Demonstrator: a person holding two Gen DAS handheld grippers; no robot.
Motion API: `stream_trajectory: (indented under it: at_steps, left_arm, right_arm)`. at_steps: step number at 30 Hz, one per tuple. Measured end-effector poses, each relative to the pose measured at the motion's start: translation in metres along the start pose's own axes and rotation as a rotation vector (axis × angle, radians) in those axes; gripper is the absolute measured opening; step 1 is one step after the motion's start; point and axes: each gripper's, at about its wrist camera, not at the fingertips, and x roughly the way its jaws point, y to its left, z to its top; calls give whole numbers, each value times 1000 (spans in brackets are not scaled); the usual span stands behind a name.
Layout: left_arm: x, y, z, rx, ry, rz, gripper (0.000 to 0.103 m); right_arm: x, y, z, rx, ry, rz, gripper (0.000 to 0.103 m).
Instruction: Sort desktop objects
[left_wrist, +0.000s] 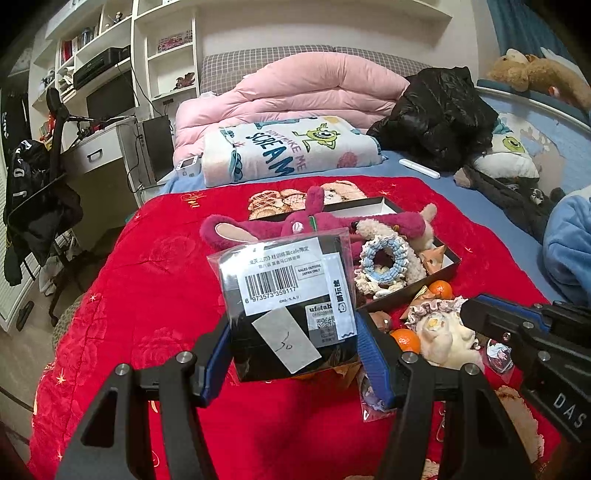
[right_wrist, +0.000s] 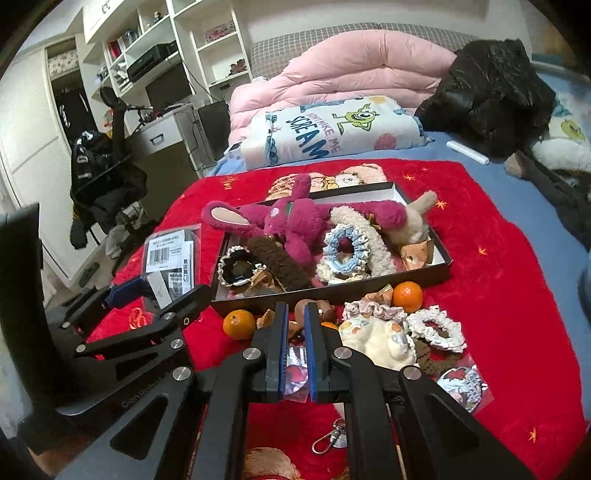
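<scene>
L gripper (left_wrist: 291, 332) clamped on bagged black box (left_wrist: 284, 291), R gripper (right_wrist: 295, 332) fingers together, empty; next: carry box to tray (right_wrist: 424, 269) at 1 o'clock.

So the black boxed item in a clear bag (left_wrist: 286, 295), barcode label facing up, is lifted and tilted beside the open black tray (right_wrist: 445, 264). That tray's stuffed with a magenta plush (right_wrist: 295, 221) and scrunchies; oranges (right_wrist: 407, 297) sit loose on the red blanket (right_wrist: 498, 295).
</scene>
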Motion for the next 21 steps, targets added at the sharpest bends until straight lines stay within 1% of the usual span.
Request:
stream_trajectory:
  at_steps: [4,6,9,13,18,21]
  left_arm:
    - [1,-1,-1,5,2,5,64]
    - [2,-1,0,3,5,6,64]
    - [4,-1,0,3,10,11,64]
    - [7,-1,-2,2,23,8,64]
    - [9,0,-3,1,34,6,64]
    - [10,1,-3,-7,40,3,64]
  right_arm:
    - [0,-1,0,2,3,-8,10]
    - [1,-7,0,16,7,-19,10]
    - [2,-19,1,51,18,-6,10]
    - [9,-29,-2,85,49,49,10]
    - [31,-33,-12,124,151,160,10]
    - [47,-35,-22,150,220,191,11]
